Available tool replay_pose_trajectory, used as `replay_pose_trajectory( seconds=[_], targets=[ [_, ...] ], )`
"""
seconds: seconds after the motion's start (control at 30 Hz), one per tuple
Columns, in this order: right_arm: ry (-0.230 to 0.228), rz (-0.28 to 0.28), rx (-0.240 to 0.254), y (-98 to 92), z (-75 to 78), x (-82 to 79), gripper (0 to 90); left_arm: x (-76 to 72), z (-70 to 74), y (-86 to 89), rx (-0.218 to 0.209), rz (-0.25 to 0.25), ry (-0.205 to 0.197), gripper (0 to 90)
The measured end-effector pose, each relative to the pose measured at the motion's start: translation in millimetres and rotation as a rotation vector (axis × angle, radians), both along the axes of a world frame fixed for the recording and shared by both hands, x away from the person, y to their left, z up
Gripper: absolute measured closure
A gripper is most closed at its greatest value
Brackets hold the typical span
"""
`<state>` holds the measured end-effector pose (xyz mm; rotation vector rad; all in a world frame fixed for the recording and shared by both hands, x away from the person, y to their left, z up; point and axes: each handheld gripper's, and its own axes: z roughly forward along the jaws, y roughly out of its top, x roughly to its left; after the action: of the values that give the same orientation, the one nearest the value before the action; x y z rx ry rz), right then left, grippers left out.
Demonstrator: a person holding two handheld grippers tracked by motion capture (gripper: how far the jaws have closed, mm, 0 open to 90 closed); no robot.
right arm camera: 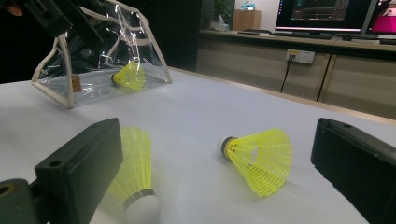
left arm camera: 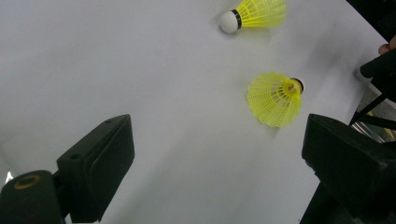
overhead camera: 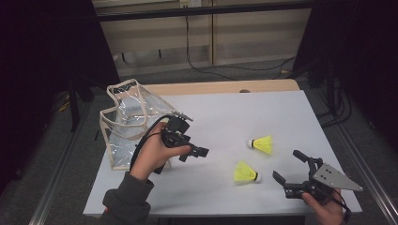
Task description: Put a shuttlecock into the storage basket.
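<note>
At the table's left rear stands a clear pouch (overhead camera: 126, 123) with cream trim; 1 yellow shuttlecock (right arm camera: 129, 76) lies inside it, seen through the wall in my right gripper view. On the white table (overhead camera: 225, 117), 2 more yellow shuttlecocks lie well apart: near shuttlecock (overhead camera: 246, 173) and far shuttlecock (overhead camera: 261, 144). My left gripper (overhead camera: 190, 151) hovers beside the pouch, jaws spread and empty. My right gripper (overhead camera: 292, 169) is likewise spread and empty, near the closer shuttlecock. Behind, monitors (right arm camera: 324, 14) glow; text unreadable.
</note>
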<state>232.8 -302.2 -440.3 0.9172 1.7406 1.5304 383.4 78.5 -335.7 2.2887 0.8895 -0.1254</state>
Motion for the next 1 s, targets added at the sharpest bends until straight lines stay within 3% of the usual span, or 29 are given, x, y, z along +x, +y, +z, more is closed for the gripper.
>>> replay_pose_trajectory(
  seconds=[0.47, 1.0],
  targets=[
    [0.001, 0.002, -0.001, 0.3, -0.3, 0.2, 2.0, -4.4, -9.7, -10.6, -0.020, -0.033, -0.005, 7.3],
    [0.001, 0.002, -0.001, 0.1, -0.2, 0.1, 2.0, -8.0, -21.6, -17.7, -0.003, -0.063, 0.004, 5.5]
  ],
)
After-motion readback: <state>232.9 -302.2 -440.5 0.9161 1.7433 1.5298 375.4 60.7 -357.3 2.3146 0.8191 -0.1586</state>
